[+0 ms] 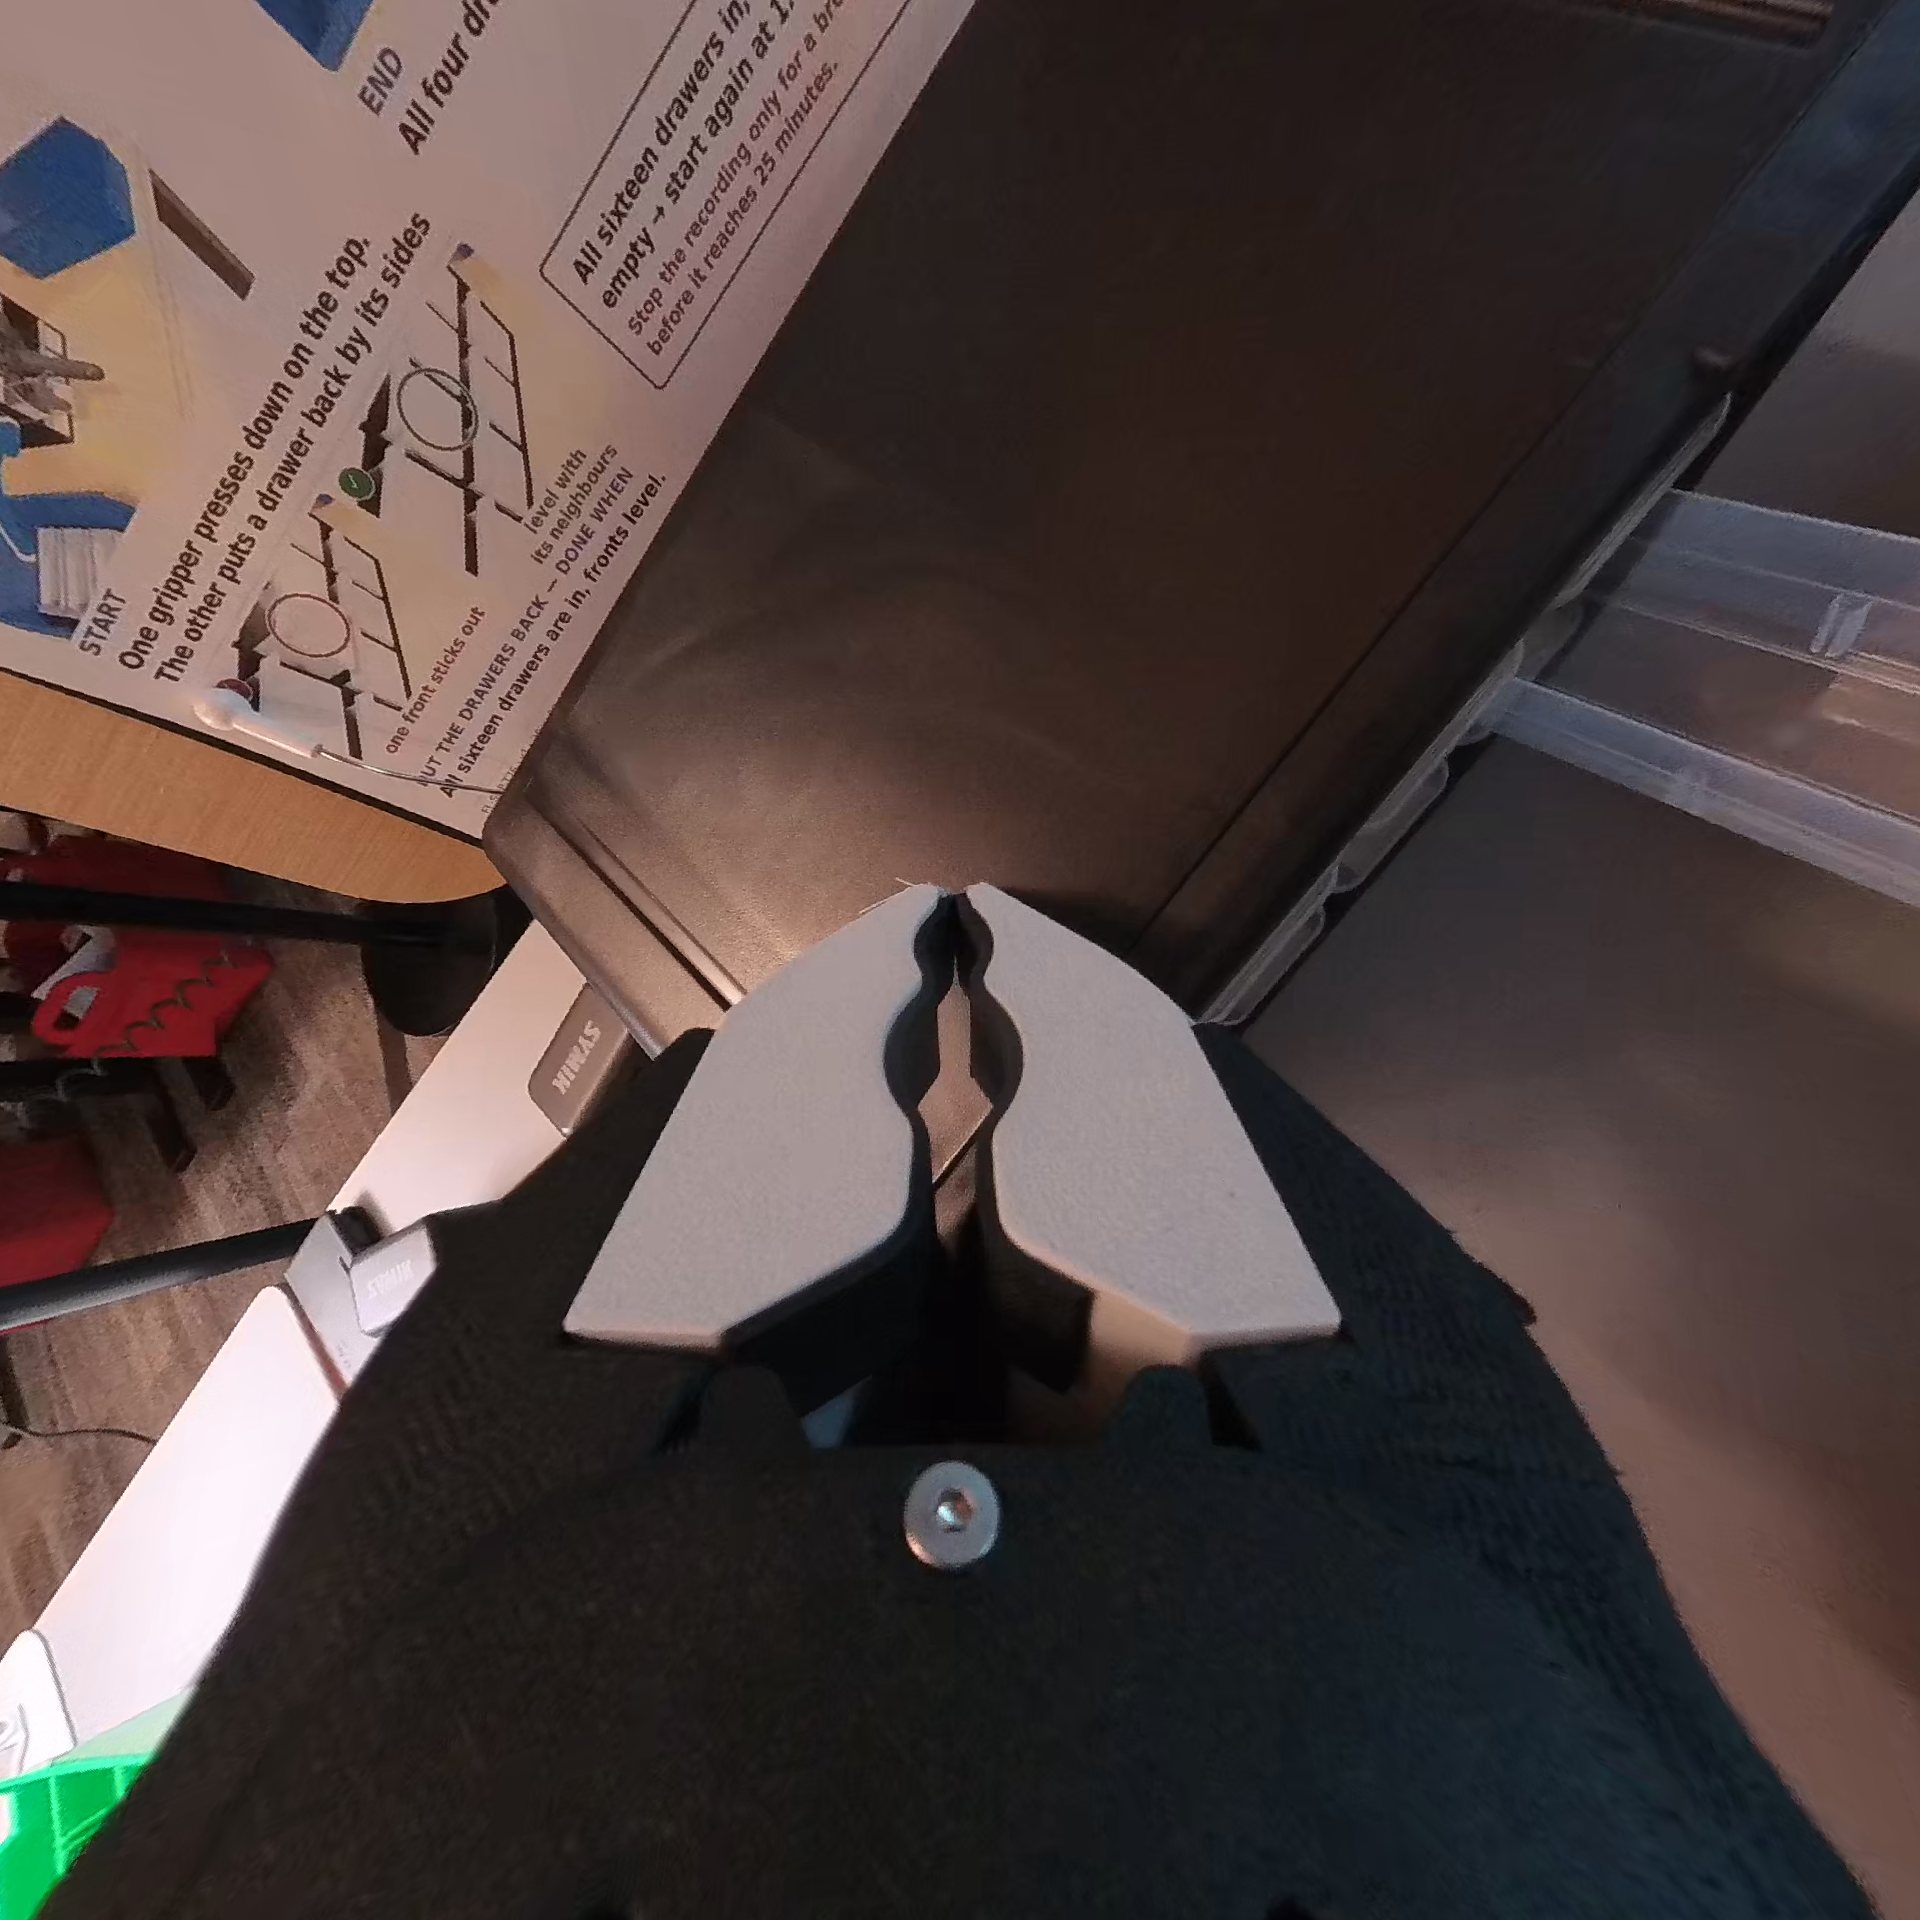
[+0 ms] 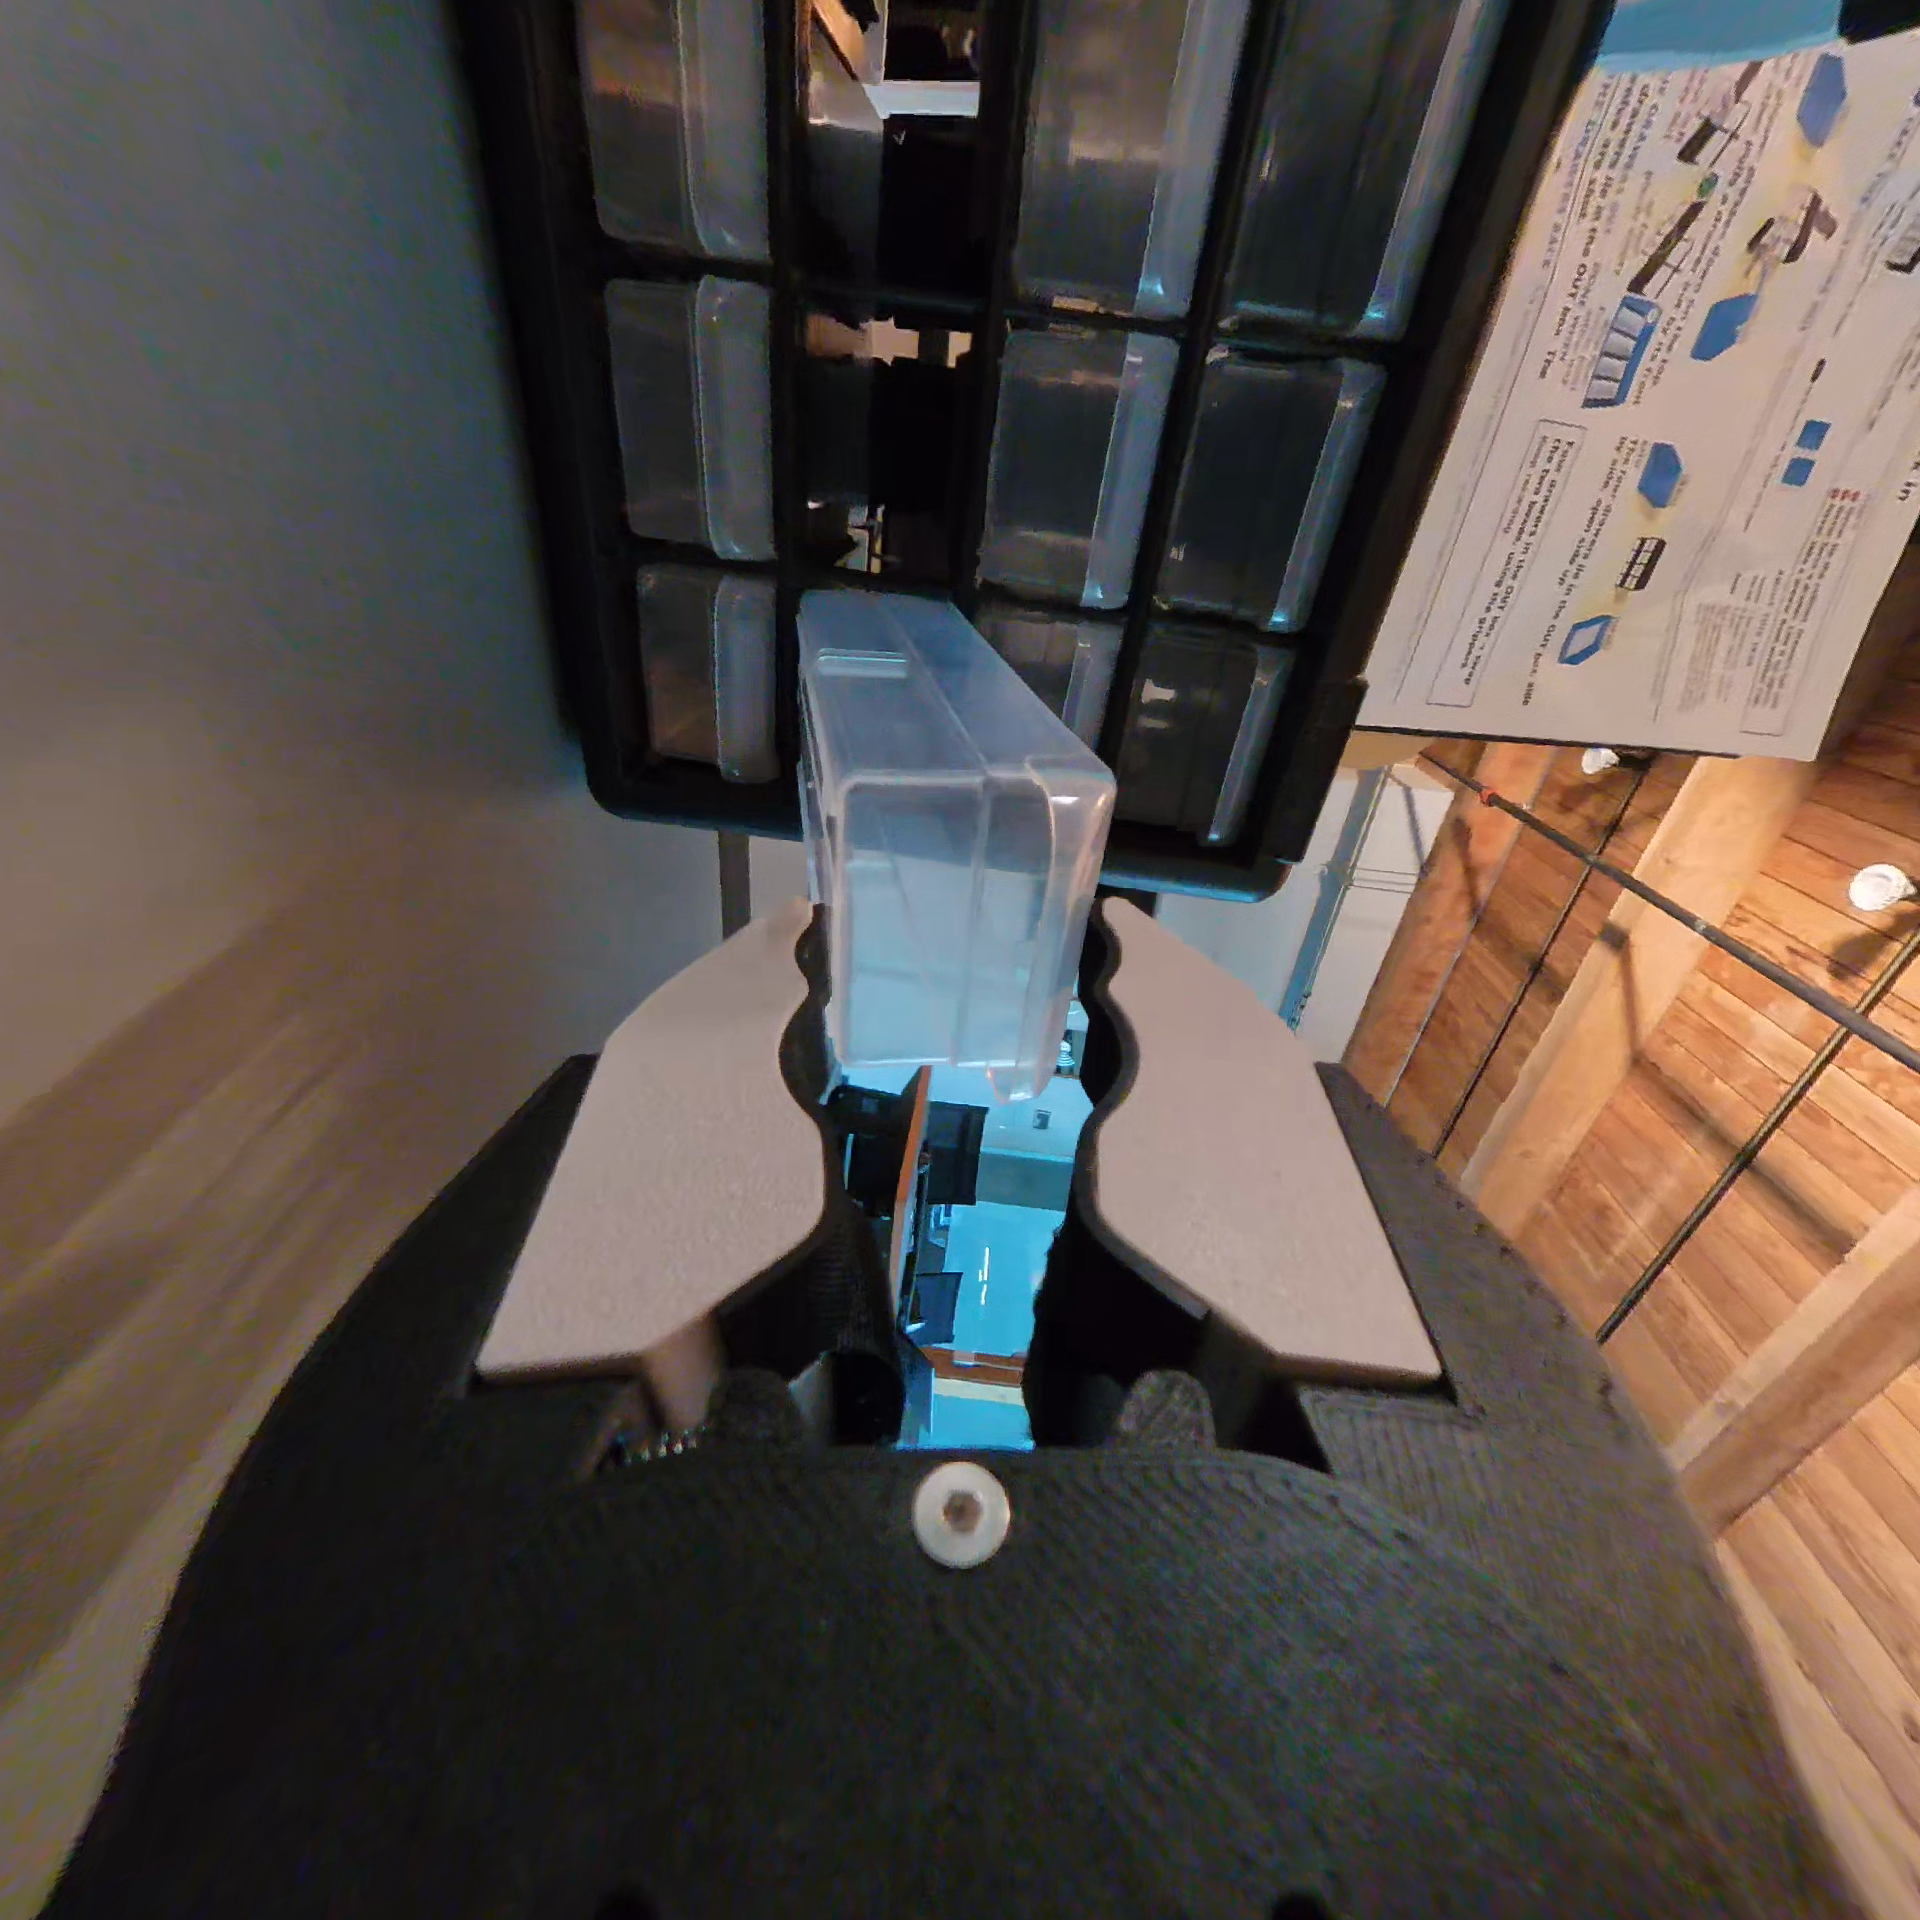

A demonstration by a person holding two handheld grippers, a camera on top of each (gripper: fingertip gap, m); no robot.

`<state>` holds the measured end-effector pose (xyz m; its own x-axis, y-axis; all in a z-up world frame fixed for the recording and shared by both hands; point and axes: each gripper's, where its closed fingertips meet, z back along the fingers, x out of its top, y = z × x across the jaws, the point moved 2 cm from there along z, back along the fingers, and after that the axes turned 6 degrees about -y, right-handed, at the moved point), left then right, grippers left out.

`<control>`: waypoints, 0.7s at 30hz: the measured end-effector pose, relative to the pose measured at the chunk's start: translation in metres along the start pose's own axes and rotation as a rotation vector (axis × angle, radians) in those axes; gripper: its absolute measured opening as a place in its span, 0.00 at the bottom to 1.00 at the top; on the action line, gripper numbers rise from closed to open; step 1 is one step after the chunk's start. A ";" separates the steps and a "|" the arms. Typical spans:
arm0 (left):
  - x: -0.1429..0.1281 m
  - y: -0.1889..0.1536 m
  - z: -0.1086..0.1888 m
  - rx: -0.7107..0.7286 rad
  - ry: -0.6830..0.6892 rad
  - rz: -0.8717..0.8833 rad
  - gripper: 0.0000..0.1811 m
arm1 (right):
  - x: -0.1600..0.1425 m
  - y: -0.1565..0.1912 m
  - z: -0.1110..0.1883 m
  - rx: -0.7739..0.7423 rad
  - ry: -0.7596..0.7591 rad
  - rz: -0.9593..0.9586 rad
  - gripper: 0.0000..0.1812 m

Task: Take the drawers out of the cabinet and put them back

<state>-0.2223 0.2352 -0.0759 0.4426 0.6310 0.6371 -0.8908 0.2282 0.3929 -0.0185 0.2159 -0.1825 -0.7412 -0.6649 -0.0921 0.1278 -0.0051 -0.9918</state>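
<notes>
**Drawer half out of the cabinet, held between the right tool's fingers**

Right wrist view: the right tool grips a clear drawer by its sides, one grey finger against each flank of the drawer's front end. The drawer's rear end sits in a slot of the black cabinet straight ahead of the tool; most of its length projects toward the tool. Two slots beyond it in the same column are empty. The slots left and right of that column hold clear drawers, pushed in. A printed sheet lies to the right of the cabinet.

Left wrist view: the left tool is closed, fingertips meeting with nothing between them, and they rest on the cabinet's flat dark top. Drawer fronts show off to the right of this tool. The sheet lies ahead and left, on a wooden table.
</notes>
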 end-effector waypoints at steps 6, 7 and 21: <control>0.000 0.000 0.000 0.020 0.011 -0.024 0.00 | 0.009 0.016 -0.009 -0.083 -0.024 0.045 0.25; 0.000 0.000 0.000 0.024 0.012 -0.028 0.00 | 0.012 0.018 -0.011 -0.090 -0.037 0.047 0.25; 0.001 0.000 -0.001 0.050 0.024 -0.065 0.00 | -0.007 0.028 -0.029 -0.140 -0.119 0.013 0.25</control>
<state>-0.2218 0.2361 -0.0758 0.4965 0.6340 0.5929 -0.8535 0.2323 0.4664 -0.0289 0.2418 -0.2121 -0.6560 -0.7478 -0.1023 0.0380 0.1027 -0.9940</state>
